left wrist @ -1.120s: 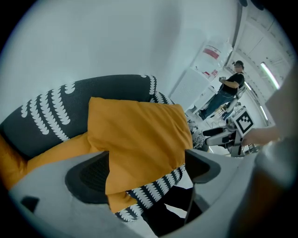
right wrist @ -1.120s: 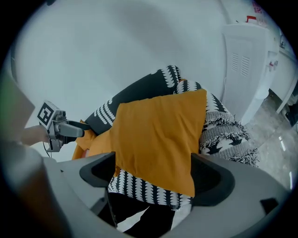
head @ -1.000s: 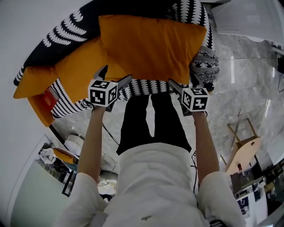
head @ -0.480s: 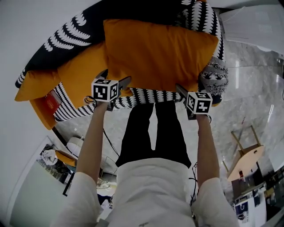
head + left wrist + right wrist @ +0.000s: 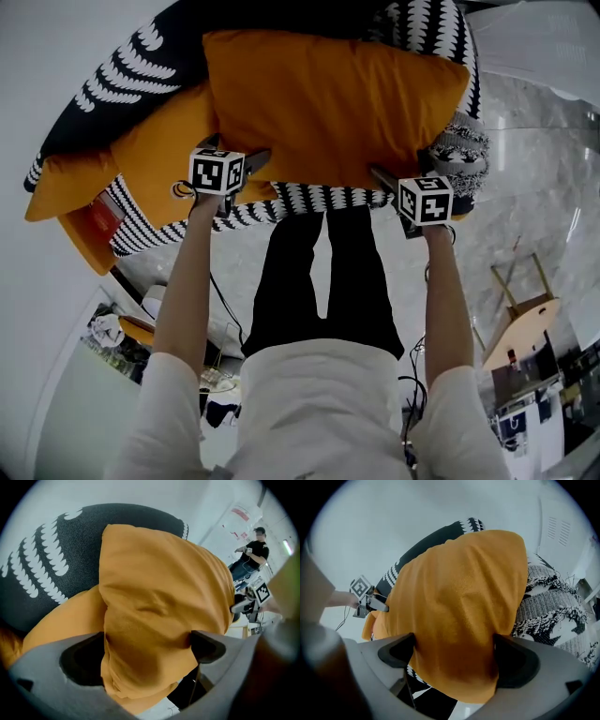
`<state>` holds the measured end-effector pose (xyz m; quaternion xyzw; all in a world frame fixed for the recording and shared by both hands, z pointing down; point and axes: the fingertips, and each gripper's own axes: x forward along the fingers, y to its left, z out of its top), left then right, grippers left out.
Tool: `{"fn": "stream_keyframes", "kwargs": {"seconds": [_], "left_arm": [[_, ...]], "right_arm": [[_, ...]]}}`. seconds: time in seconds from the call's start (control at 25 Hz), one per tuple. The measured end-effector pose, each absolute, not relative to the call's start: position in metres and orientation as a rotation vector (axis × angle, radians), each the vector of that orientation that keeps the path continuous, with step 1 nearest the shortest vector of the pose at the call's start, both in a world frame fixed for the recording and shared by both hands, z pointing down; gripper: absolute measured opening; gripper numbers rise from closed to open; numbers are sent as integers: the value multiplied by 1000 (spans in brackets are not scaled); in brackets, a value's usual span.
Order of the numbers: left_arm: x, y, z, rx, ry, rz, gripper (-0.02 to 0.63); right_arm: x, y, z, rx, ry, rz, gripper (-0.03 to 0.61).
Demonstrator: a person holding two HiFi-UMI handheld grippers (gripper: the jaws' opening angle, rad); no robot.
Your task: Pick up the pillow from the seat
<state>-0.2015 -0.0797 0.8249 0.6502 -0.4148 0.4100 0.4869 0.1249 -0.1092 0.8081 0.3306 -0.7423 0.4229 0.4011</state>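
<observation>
Head view, pillow: the wide orange fabric pillow [image 5: 328,103] spreads over the black seat with white leaf-like print [image 5: 112,94] and partly covers a second orange cushion [image 5: 155,155]. Whether it rests on the seat cannot be told.
Head view, claws: the left claw [image 5: 234,155] meets the pillow's near edge at its left corner. The right claw [image 5: 405,173] meets it at the right corner, beside a grey-and-white knitted throw [image 5: 459,150].
Left gripper view, left claw: its jaws have just been opening wider. The pillow's corner fills the gap and narrows between the two pads, so it is pinched.
Left gripper view, behind: the seat's printed back rises beyond the pillow.
Right gripper view, right claw: the jaws stand wide and pinch the pillow's other corner. The fabric bulges above both pads.
Right gripper view, sides: the knitted throw lies to the right, and the left claw shows at the pillow's far left edge.
</observation>
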Motion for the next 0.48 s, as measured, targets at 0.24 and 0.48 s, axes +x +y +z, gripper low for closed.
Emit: {"fn": "stream_keyframes", "kwargs": {"seconds": [0.24, 0.48], "left_arm": [[-200, -79, 841, 1547, -990, 1012, 575], [-195, -81, 853, 1531, -986, 1028, 574]], "right_arm": [[126, -110, 824, 844, -1814, 1036, 480], [127, -115, 837, 863, -1750, 1001, 479]]}}
